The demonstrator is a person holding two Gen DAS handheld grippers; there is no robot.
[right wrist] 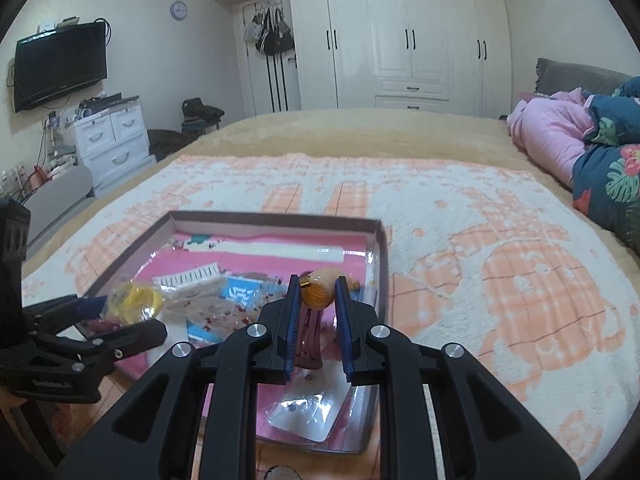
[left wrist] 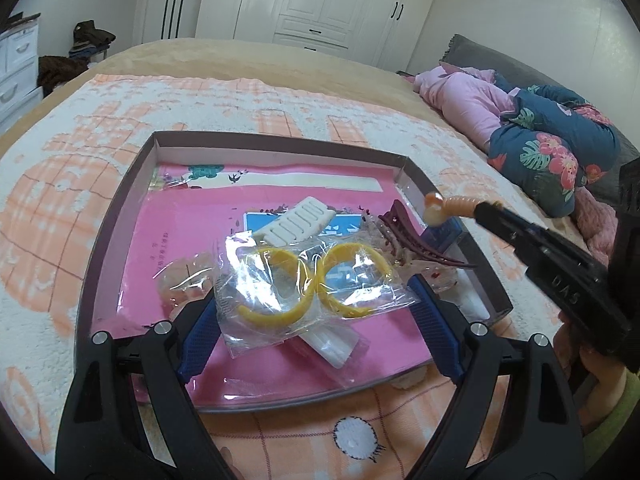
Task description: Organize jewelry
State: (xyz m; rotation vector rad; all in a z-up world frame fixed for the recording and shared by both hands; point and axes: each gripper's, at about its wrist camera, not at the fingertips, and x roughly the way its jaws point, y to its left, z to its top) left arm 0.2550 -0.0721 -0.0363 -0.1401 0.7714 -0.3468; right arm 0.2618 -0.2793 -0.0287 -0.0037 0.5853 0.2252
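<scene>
A shallow box [left wrist: 120,184] with a pink lining lies on the bed and holds hair accessories. My left gripper [left wrist: 316,296] is shut on a clear plastic bag with two yellow bangles [left wrist: 312,276], held just above the box floor; it also shows at the left of the right wrist view [right wrist: 132,300]. My right gripper [right wrist: 318,296] is shut on an orange-and-cream hair clip [right wrist: 318,290] above the box's right side; the clip also shows in the left wrist view [left wrist: 448,207]. A white comb clip [left wrist: 296,222] and a dark red claw clip [left wrist: 416,240] lie in the box.
The box sits on a white and peach blanket [right wrist: 460,240]. Pink and floral bedding [left wrist: 540,136] is piled at the right. More clear packets [right wrist: 308,412] lie at the box's near edge. White wardrobes [right wrist: 400,40] stand behind the bed.
</scene>
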